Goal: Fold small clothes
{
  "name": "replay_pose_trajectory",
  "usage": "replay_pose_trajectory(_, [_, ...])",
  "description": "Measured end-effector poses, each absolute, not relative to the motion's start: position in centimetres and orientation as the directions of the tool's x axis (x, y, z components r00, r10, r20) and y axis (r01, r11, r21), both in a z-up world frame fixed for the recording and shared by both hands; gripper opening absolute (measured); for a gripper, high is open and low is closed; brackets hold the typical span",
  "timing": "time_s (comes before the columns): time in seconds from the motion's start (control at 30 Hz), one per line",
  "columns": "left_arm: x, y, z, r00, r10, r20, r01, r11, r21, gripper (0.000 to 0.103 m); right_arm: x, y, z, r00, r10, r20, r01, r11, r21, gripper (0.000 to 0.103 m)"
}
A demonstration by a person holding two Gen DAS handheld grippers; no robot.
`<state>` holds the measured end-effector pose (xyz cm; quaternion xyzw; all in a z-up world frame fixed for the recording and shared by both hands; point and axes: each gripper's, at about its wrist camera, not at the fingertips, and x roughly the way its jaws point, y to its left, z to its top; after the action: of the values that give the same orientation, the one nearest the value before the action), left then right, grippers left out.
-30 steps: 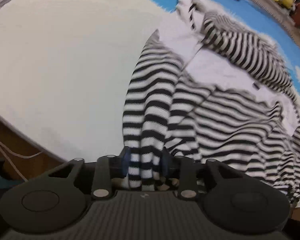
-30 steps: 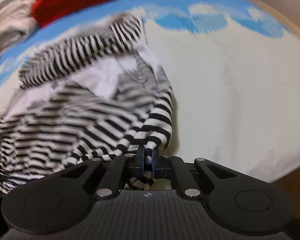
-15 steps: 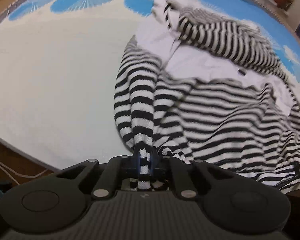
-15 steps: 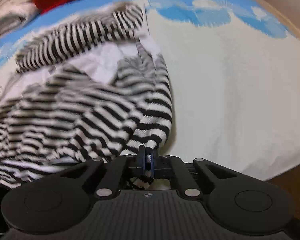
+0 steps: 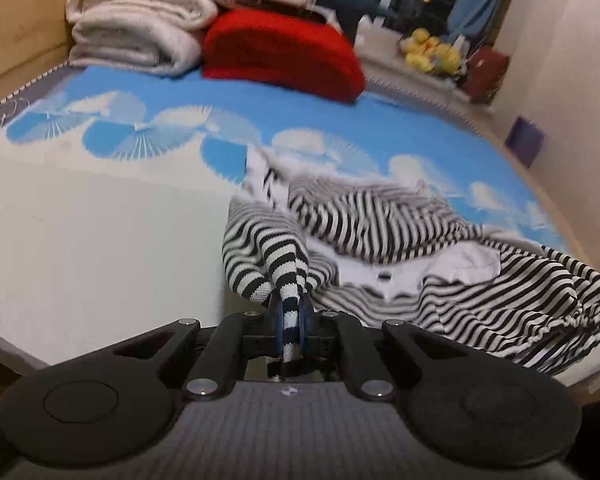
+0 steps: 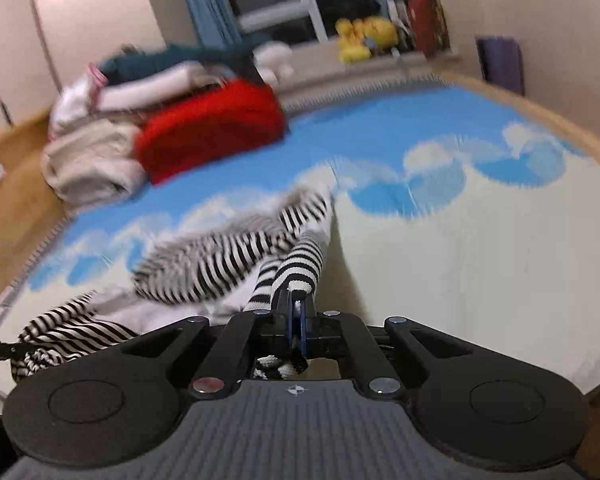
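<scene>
A black-and-white striped garment (image 5: 380, 220) with a white inner lining lies crumpled on the bed. My left gripper (image 5: 290, 312) is shut on its striped hem at one corner. My right gripper (image 6: 294, 312) is shut on the striped hem at the other corner, and the garment (image 6: 220, 264) stretches away to the left of it. Both corners are lifted off the bed while the rest of the garment trails on the cover.
The bed cover (image 5: 100, 216) is white near me and blue with white clouds farther off. A red cushion (image 5: 280, 54) and folded cream blankets (image 5: 136, 28) sit at the far end. Yellow plush toys (image 6: 364, 36) sit on the window ledge.
The left gripper closed on the hem. Both grippers have lifted and tilted up with the hem, so the room's far end has come into view. The garment has bunched closer.
</scene>
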<state>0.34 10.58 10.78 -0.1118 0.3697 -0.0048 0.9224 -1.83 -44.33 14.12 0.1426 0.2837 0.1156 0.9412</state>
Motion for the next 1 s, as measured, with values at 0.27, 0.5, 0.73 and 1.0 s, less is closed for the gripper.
replay_pose_trajectory(0.27, [-0.2,11.5,11.1,0.721,-0.126,-0.681,-0.099,0.955,-0.281,0.007,-4.6,-47.4,18.4,0.853,0.328,-0.406,-0.164,0.907,0.389,0.002])
replay_pose_trajectory(0.5, [9.5,13.7,7.8,0.657,-0.128,-0.743,-0.133,0.951,-0.281,0.007,3.7,-44.0,15.7,0.829,0.274,-0.488,-0.132,0.943,0.306,0.002])
replay_pose_trajectory(0.73, [20.1,14.3,2.1,0.554,-0.111,-0.825,-0.13,0.967,-0.218,0.007,16.2,-41.2,10.2,0.737,0.242,-0.631,-0.067,0.955,0.288,0.002])
replay_pose_trajectory(1.0, [26.2,15.8,0.2,0.514,-0.175,-0.84,-0.206,0.925,-0.319,0.03,23.7,-41.2,4.6,0.676,0.151,-0.722,0.11,0.947,0.301,0.003])
